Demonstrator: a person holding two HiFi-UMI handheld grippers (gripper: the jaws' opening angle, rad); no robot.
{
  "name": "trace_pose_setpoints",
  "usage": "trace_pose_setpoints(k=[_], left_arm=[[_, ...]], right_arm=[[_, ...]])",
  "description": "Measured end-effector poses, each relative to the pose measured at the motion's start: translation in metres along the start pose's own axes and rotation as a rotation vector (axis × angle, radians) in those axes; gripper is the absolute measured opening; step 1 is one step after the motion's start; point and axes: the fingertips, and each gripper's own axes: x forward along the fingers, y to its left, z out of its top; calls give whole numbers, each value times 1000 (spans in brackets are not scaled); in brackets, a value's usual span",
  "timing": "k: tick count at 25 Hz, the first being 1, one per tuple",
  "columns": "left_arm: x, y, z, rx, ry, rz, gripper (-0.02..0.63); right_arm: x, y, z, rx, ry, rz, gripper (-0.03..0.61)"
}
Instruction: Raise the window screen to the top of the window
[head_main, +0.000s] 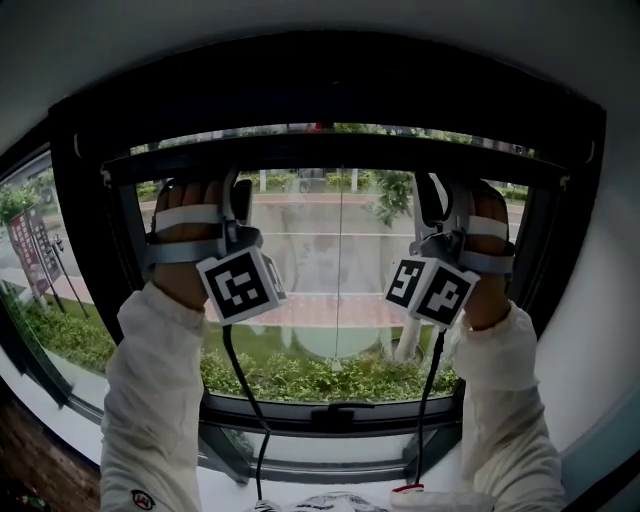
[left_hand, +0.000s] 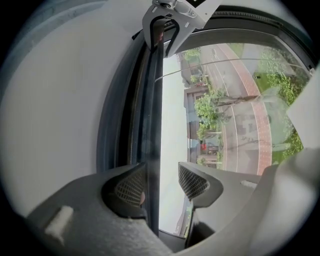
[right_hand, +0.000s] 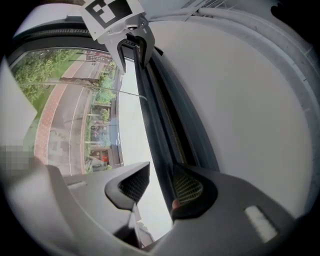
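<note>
In the head view the window screen's dark bottom bar (head_main: 330, 150) runs level just under the top of the black window frame (head_main: 330, 85). Both grippers reach up to it. My left gripper (head_main: 215, 182) is at its left part and my right gripper (head_main: 455, 185) at its right part. In the left gripper view the bar (left_hand: 152, 100) passes between wide jaws (left_hand: 162, 185): one pad (left_hand: 131, 187) lies against it, the other stands apart. In the right gripper view the bar (right_hand: 150, 110) runs between the jaws (right_hand: 160, 187), against the wall-side pad (right_hand: 187, 187), with a thin gap at the other.
White wall surrounds the frame on both sides. Below, the sill rail (head_main: 335, 415) crosses the window's foot. Each gripper's cable (head_main: 245, 400) hangs down in front of the glass. Outside are a road, trees and hedges.
</note>
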Motion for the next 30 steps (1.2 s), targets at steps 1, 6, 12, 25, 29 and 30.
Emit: trace_pose_setpoints(k=[1, 6, 12, 25, 29, 30], left_arm=[[1, 2, 0, -1, 0, 4, 202], [4, 10, 1, -6, 3, 12, 202], [6, 21, 1, 8, 3, 17, 202], [-25, 22, 11, -36, -41, 6, 202], [-67, 3, 17, -286, -153, -85, 202], [-80, -5, 16, -381, -184, -119, 201]], right_arm=[[2, -2, 0, -1, 0, -4, 137], [7, -9, 2, 0, 1, -15, 138], [11, -18, 3, -11, 4, -26, 140], [-22, -19, 15, 158, -60, 15, 135], [-70, -33, 26, 468, -155, 23, 37], [-82, -35, 29, 512, -177, 36, 29]])
